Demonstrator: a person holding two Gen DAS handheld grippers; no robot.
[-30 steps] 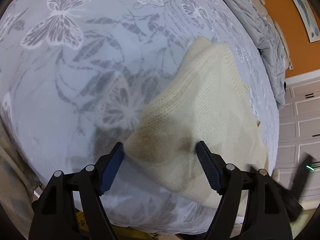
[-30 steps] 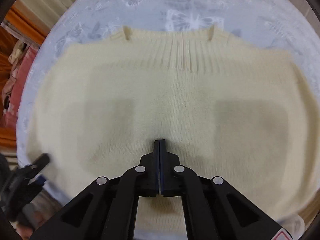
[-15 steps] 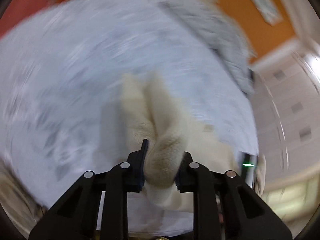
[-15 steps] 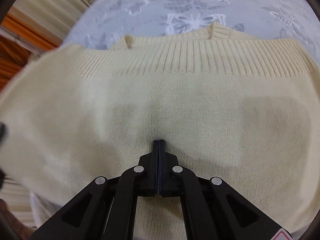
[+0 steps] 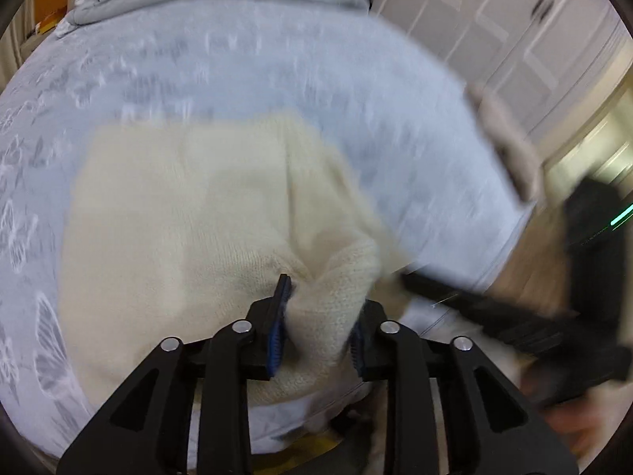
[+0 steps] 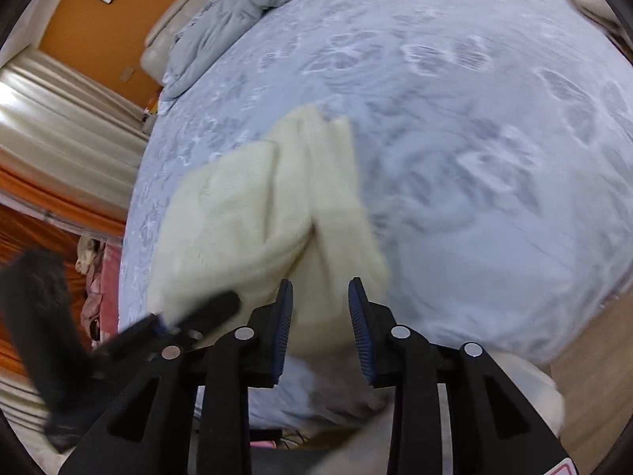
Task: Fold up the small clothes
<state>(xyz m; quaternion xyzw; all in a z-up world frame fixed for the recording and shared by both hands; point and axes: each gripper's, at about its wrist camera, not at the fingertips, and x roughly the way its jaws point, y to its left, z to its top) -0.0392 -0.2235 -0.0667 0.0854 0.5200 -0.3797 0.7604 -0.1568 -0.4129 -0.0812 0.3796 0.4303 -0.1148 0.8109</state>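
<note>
A small cream knitted sweater (image 5: 190, 213) lies on the pale blue butterfly-print bed cover (image 5: 245, 79). My left gripper (image 5: 316, 316) is shut on a bunched fold of its near right edge. In the right wrist view the sweater (image 6: 257, 206) lies folded over itself, left of centre. My right gripper (image 6: 320, 316) is open and empty just above the sweater's near edge. The left gripper shows there as a blurred black shape (image 6: 198, 316) at the sweater's lower left corner.
A crumpled grey blanket (image 6: 225, 27) lies at the far end of the bed by the orange wall (image 6: 91, 27). White cupboard doors (image 5: 494, 19) stand beyond the bed's right side. Curtains (image 6: 59, 126) and a pile of clothes (image 6: 95, 277) are at the left.
My left gripper has shut on the sweater's edge and swung it over. My right gripper has opened, let go of the sweater and pulled back toward the bed's edge.
</note>
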